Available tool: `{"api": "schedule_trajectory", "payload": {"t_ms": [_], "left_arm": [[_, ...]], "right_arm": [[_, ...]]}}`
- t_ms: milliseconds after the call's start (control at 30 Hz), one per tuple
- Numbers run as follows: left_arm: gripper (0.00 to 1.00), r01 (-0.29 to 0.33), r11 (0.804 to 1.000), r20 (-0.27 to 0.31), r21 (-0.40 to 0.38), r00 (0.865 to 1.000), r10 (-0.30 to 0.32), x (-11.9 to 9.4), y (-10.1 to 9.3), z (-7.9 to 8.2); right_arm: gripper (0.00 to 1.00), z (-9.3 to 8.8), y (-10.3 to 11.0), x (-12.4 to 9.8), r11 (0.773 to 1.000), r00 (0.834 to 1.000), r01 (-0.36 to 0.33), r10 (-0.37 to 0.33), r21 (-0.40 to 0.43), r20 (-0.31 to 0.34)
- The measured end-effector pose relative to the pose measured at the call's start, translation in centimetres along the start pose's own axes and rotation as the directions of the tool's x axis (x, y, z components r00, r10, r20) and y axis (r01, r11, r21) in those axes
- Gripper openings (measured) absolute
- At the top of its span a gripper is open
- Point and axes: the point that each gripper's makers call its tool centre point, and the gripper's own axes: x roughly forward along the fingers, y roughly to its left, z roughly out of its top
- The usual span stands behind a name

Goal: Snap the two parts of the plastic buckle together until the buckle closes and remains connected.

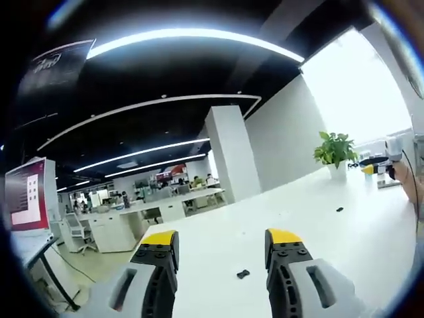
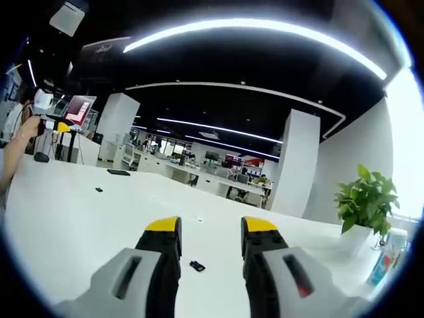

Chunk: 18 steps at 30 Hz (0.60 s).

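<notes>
In the left gripper view, the left gripper (image 1: 220, 246) is hovering over a white table (image 1: 318, 225) with its yellow-tipped jaws spread wide and nothing between them. A small black buckle part (image 1: 243, 273) is lying flat on the table in the gap between the jaws, touching neither. A second small black piece (image 1: 339, 209) is lying farther off on the table, toward the right, well apart from the first. Near the far right edge the other gripper (image 1: 375, 163) is showing beside a potted plant (image 1: 335, 151).

In the right gripper view, the right gripper (image 2: 211, 228) is likewise hanging released, its jaws apart and gripping nothing. A black buckle piece (image 2: 197, 266) is resting on the table between them, untouched. Another small black piece (image 2: 99, 189) is lying far to the left.
</notes>
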Motion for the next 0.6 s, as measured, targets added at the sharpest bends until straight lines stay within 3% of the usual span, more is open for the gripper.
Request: {"api": "schedule_trajectory", "payload": {"t_ms": [300, 600], "left_arm": [[0.53, 0.054, 0.998, -0.03, 0.024, 0.998, -0.053, 1.1, -0.5, 0.5], [0.51, 0.102, 0.994, -0.098, 0.04, 0.99, -0.098, 2.9, -0.5, -0.6]], "right_arm": [[0.36, -0.5, 0.1, 0.3, 1.0, 1.0, -0.012, 0.012, 0.005, -0.018], [0.36, -0.4, 0.1, 0.3, 1.0, 1.0, -0.013, 0.013, 0.002, -0.016]]}}
